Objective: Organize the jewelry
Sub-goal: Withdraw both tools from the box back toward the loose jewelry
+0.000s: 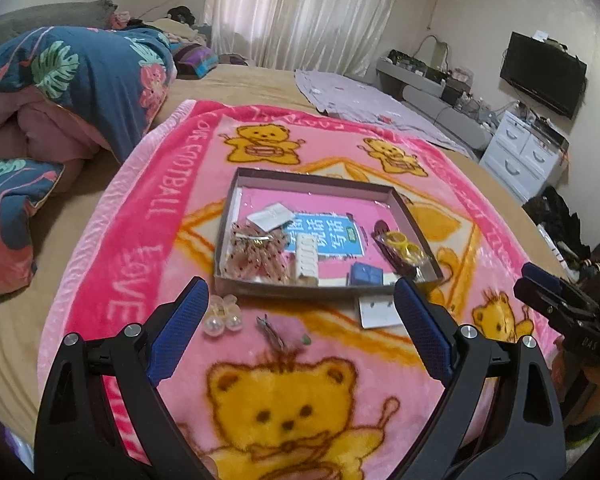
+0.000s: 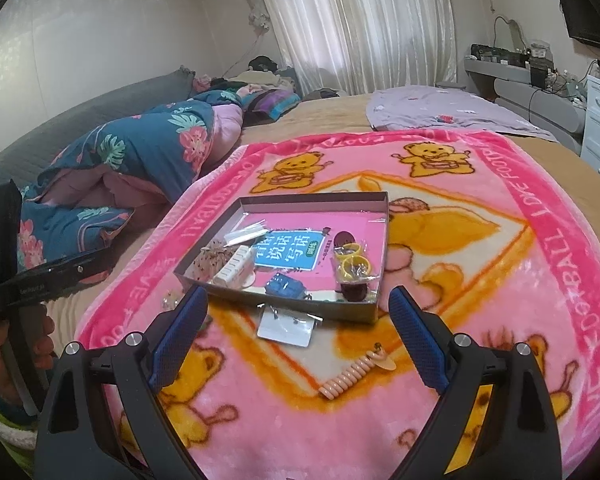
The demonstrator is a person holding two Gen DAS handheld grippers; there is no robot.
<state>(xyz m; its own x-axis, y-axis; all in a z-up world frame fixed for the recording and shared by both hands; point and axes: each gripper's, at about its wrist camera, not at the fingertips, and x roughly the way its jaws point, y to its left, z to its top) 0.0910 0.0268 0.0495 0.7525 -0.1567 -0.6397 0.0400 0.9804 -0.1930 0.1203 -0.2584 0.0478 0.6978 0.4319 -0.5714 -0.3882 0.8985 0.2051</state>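
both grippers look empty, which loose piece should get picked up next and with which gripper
Probably ease the open left gripper down onto the metal hair clip, which lies loose on the pink blanket almost between its fingers, outside the tray. The clear bead hair tie sits close by too. The open right gripper is nearer the white earring card and peach coil tie.
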